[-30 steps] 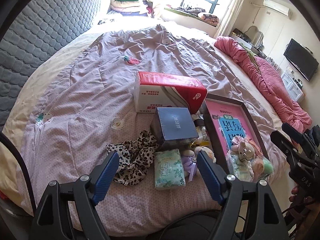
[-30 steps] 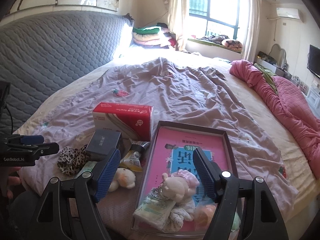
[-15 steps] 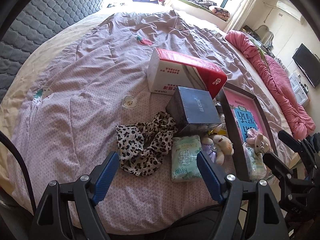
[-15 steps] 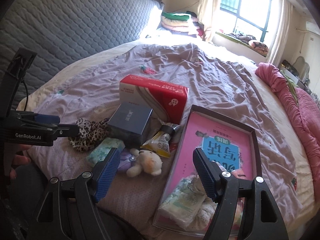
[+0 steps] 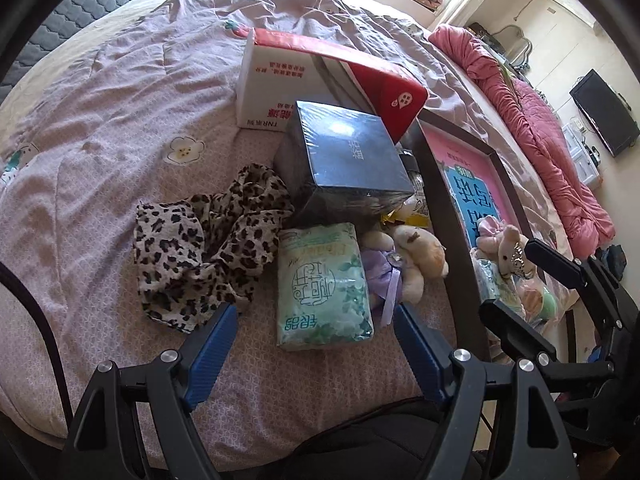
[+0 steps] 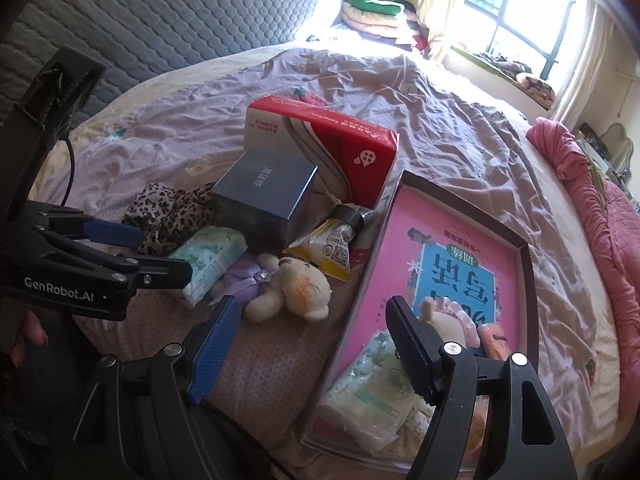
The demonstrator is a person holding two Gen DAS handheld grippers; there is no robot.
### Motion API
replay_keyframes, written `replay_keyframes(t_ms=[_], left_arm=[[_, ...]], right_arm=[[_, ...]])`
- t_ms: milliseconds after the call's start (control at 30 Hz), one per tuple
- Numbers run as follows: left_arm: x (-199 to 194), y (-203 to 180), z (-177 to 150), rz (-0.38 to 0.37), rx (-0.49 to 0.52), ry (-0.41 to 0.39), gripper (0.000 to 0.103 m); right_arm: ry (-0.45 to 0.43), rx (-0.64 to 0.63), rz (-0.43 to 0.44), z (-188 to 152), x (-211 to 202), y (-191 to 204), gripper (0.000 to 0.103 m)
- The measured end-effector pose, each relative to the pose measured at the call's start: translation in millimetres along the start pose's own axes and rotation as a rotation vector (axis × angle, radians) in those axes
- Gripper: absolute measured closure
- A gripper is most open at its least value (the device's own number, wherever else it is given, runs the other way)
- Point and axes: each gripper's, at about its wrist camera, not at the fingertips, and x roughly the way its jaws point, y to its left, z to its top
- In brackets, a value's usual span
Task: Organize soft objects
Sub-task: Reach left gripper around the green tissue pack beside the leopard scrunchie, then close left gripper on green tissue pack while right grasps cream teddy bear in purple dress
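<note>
My left gripper (image 5: 316,336) is open and empty, its blue pads just short of a green tissue pack (image 5: 324,286) on the bed. A leopard-print cloth (image 5: 204,240) lies left of the pack; a cream teddy bear (image 5: 420,256) and a purple sachet (image 5: 380,276) lie to its right. My right gripper (image 6: 316,332) is open and empty, near the teddy bear (image 6: 296,288) and over the edge of a dark tray (image 6: 524,264). The tray holds a pink plush doll (image 6: 448,320) and a tissue pack (image 6: 376,400).
A navy box (image 5: 348,160) and a red-and-white tissue box (image 5: 320,76) stand behind the soft items. A yellow snack packet (image 6: 324,248) lies by the tray. A pink quilt (image 6: 592,184) runs along the bed's right side. A grey headboard (image 6: 180,12) is at the far left.
Both grippers have moved forward and down toward the pile. The left one has closed in on the green tissue pack; the right has swung left toward the teddy bear. Both stay open.
</note>
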Motion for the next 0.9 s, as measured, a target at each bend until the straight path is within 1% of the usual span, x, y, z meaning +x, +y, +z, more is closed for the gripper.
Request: replay_keyframes(t_ms=[100,367,533,600,833,900], left_arm=[[8,1,3,-0.002,-0.005,0.014,0.024],[28,6,9,-0.064,-0.036,0.060,0.025],[37,9,14,-0.111,-0.057,0.068,0.040],[40,10,14,-0.113,-0.061,0.071,0.052],[36,19,14,-0.162,-0.071,0.067,0.054],[31,22,12,-0.161,-0.072,0.067,0.054]], right_arm=[[0.007,-0.003,0.005,-1,4,0,0.027],[0.020,-0.053,0.014,-2,15,8,0.027],[0.027,-0.109,0.020,-2,23,17,0.027],[0.029,-0.136,0.017,-2,28,21,0.027],[0.050,-0.221,0.029,-1,45,31,0.027],[0.063,-0.233,0.033,0,50,32,0.027]])
